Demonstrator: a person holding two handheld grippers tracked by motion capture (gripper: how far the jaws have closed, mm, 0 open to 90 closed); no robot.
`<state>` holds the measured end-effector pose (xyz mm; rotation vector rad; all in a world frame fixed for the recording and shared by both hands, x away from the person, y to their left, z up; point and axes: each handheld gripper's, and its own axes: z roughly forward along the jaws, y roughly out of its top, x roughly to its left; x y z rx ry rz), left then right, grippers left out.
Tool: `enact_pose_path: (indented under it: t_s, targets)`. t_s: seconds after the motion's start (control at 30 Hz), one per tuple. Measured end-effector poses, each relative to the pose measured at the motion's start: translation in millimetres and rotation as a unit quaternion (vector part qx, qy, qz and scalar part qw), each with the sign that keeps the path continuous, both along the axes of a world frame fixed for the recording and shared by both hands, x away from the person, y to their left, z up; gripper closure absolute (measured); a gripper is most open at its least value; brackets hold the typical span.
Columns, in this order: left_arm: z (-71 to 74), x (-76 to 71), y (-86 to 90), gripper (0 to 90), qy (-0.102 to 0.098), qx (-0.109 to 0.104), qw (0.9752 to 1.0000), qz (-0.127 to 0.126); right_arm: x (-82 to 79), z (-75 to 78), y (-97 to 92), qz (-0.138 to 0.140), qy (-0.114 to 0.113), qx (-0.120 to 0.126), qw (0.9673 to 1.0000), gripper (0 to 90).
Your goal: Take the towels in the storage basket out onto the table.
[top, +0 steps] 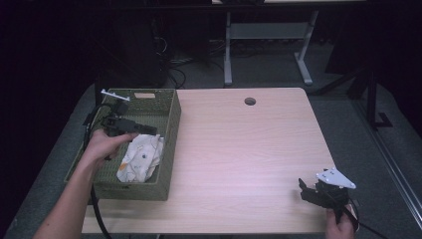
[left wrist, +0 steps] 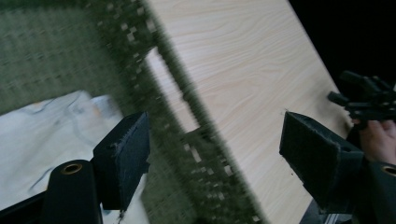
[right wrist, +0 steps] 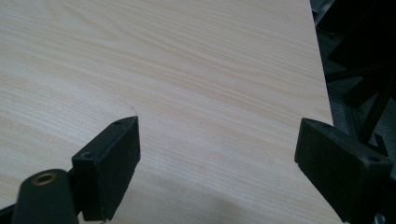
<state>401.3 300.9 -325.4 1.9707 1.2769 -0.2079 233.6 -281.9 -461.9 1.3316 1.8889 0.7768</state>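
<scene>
A green woven basket (top: 169, 144) stands at the table's left side with a crumpled white cloth (top: 141, 158) lying in it. My left gripper (top: 149, 130) hovers over the basket's middle, just above the cloth, open and holding nothing. In the left gripper view the left gripper (left wrist: 219, 154) straddles the basket wall (left wrist: 187, 116), with the cloth (left wrist: 46, 135) below its left jaw. My right gripper (top: 304, 189) sits near the table's front right corner, open and empty. In the right gripper view the right gripper (right wrist: 215, 158) has its jaws spread wide over bare wood.
The light wooden table (top: 239, 149) has a round cable hole (top: 250, 101) near its far edge. Beyond it, on the dark floor, stand a desk's grey legs (top: 228, 50) and some cables. The right gripper (left wrist: 369, 95) and a hand also appear in the left gripper view.
</scene>
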Motion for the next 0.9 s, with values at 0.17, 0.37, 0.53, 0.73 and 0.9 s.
enact_pose_path:
  t_s: [0.17,0.37,0.53,0.73,0.9]
  targets:
    - [-10.1,2.1,11.6,24.9,0.009,0.036,0.9992,0.015,0.1,0.7,-0.8,-0.002,-0.001,0.001,1.0,13.9]
    - [-28.2,2.3,18.8,24.9,0.026,0.069,0.9969,0.028,-0.9,1.0,0.8,0.001,-0.001,0.0,1.0,13.9]
    - [-43.5,4.4,19.9,25.1,0.044,0.096,0.994,0.032,-0.6,1.3,0.3,0.001,-0.001,0.0,1.0,13.9]
    - [-59.0,7.7,17.5,26.1,0.062,0.152,0.9859,0.033,-0.7,1.9,-1.1,0.001,-0.004,0.001,1.0,13.9]
    - [-71.4,9.8,12.4,27.4,0.08,0.205,0.9752,0.027,-1.4,2.2,-0.7,0.003,-0.005,0.002,1.0,13.9]
